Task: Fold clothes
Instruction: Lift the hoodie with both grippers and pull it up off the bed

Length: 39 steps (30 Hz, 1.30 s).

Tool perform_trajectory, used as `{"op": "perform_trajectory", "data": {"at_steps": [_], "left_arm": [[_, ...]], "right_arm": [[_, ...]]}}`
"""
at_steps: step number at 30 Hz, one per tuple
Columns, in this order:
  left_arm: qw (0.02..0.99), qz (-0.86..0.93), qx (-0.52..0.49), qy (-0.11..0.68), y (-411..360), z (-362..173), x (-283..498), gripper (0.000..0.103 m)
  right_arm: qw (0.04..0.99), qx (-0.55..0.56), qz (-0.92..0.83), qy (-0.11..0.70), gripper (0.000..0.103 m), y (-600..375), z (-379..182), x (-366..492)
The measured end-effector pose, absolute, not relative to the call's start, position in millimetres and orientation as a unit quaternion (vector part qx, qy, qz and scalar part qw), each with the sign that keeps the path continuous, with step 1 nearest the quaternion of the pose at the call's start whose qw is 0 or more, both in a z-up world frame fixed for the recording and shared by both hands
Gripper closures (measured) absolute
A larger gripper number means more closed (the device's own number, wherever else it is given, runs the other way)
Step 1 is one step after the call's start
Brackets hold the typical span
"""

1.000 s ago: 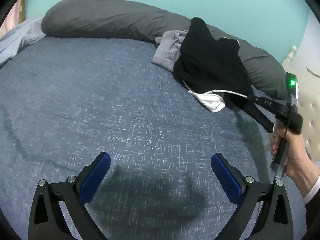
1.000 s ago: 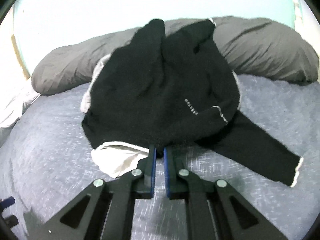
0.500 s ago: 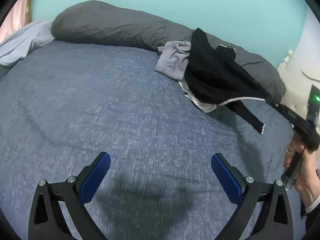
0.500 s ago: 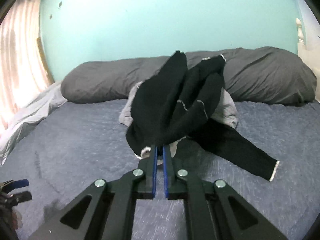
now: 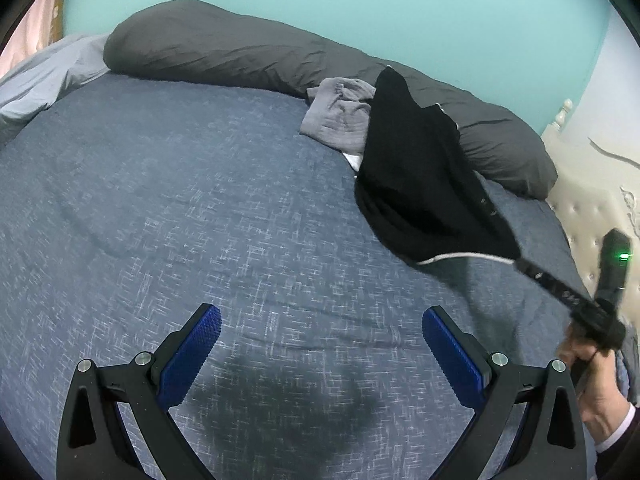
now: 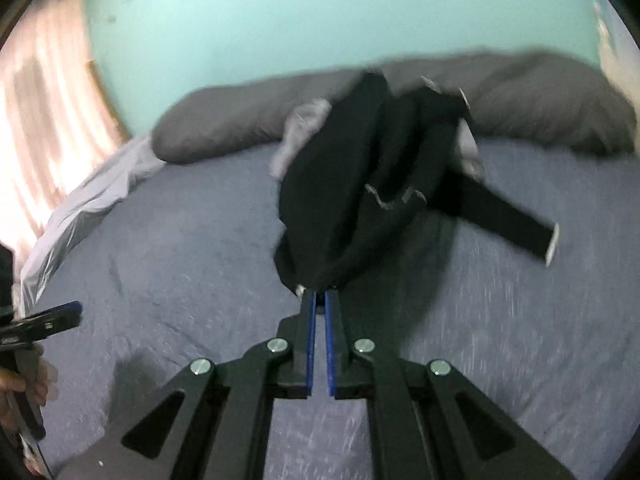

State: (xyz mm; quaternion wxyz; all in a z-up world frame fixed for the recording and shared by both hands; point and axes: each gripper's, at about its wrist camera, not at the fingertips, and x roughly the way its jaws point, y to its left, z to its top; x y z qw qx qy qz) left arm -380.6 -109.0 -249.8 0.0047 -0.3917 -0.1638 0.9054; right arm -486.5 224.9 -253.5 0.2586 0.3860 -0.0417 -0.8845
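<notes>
The black sweater (image 6: 352,200) hangs stretched from its hem between the pile at the long grey pillow (image 5: 224,52) and the right gripper (image 6: 320,300), whose jaws are pinched tight on it. Soft and limp, it likely needs a second hold on the hem. The left gripper (image 5: 320,336) hovers wide apart and empty over the blue bedspread (image 5: 160,200).

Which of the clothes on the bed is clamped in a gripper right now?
The black garment, pinched at its edge by the right gripper. The grey garment lies loose by the pillows, with a white one barely showing underneath.
</notes>
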Motion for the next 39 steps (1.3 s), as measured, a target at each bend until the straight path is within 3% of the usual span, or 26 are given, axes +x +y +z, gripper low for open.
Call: {"op": "perform_trajectory", "data": {"at_steps": [3, 5, 7, 9, 14, 18, 20, 21, 23, 24, 27, 39], "left_arm": [[0.007, 0.907, -0.39, -0.161, -107.8, -247.8, -380.3, 0.0], [0.008, 0.907, -0.39, -0.158, -106.5, -247.3, -382.4, 0.0], [0.009, 0.907, -0.39, -0.159, -105.4, -248.0, -383.7, 0.0], [0.011, 0.906, -0.391, -0.16, -103.3, -250.0, -384.8, 0.0], [0.015, 0.903, -0.399, -0.16, -97.0, -259.6, -390.0, 0.0], [0.015, 0.9, -0.403, -0.162, -95.9, -265.7, -392.2, 0.0], [0.014, 0.9, -0.404, -0.161, -96.1, -266.9, -392.6, 0.0], [0.014, 0.901, -0.403, -0.161, -96.4, -267.1, -392.4, 0.0], [0.013, 0.901, -0.403, -0.16, -97.0, -267.2, -391.5, 0.0], [0.013, 0.901, -0.403, -0.159, -97.3, -267.2, -391.1, 0.0], [0.011, 0.9, -0.405, -0.16, -97.9, -267.4, -389.5, 0.0], [0.008, 0.905, -0.398, -0.152, -96.4, -238.6, -367.1, 0.0]], "right_arm": [[0.23, 0.409, -0.881, -0.059, 0.097, 233.4, -268.1, -498.2], [0.217, 0.423, -0.878, -0.06, 0.088, 235.2, -276.5, -506.4], [0.206, 0.438, -0.873, -0.064, 0.051, 235.4, -284.8, -516.0], [0.19, 0.452, -0.869, -0.07, 0.038, 234.6, -294.7, -527.8], [0.161, 0.472, -0.863, -0.085, 0.03, 232.6, -315.6, -558.2], [0.136, 0.504, -0.843, -0.13, 0.03, 234.7, -341.5, -573.3], [0.136, 0.496, -0.845, -0.148, 0.034, 236.4, -346.0, -574.1], [0.139, 0.491, -0.846, -0.153, 0.051, 236.5, -347.0, -573.4], [0.142, 0.485, -0.849, -0.154, 0.062, 236.0, -347.7, -571.3], [0.143, 0.483, -0.85, -0.155, 0.075, 235.8, -348.1, -570.2], [0.154, 0.467, -0.857, -0.154, 0.087, 236.9, -342.8, -563.9], [0.203, 0.414, -0.878, -0.127, 0.094, 233.0, -280.6, -533.0]]}}
